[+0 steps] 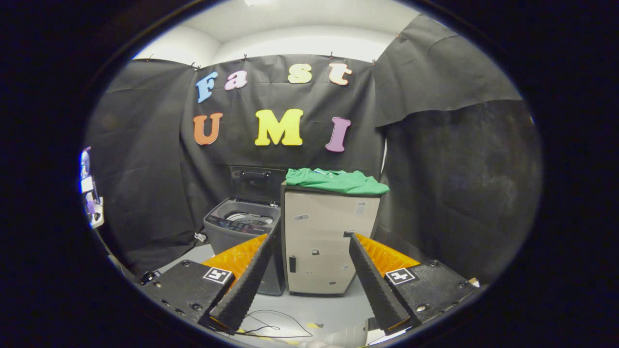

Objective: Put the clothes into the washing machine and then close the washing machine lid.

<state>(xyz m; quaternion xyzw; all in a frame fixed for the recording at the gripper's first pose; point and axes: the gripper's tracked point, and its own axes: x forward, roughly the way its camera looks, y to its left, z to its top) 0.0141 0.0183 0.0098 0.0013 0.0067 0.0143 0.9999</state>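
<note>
A green garment (338,181) lies folded on top of a beige cabinet (324,237), well beyond my fingers. Left of the cabinet stands a grey top-loading washing machine (242,227), its dark lid (254,182) raised upright against the wall and its drum showing. My gripper (311,233) is open, held back from both, with nothing between its two black ridged fingers (249,275). The cabinet's front shows in the gap between them.
Black cloth walls close the booth behind and on both sides. The grey floor (329,307) runs from the fingers to the cabinet, with a thin black cable (275,326) lying on it near the fingers. Some equipment (89,193) sits at the far left.
</note>
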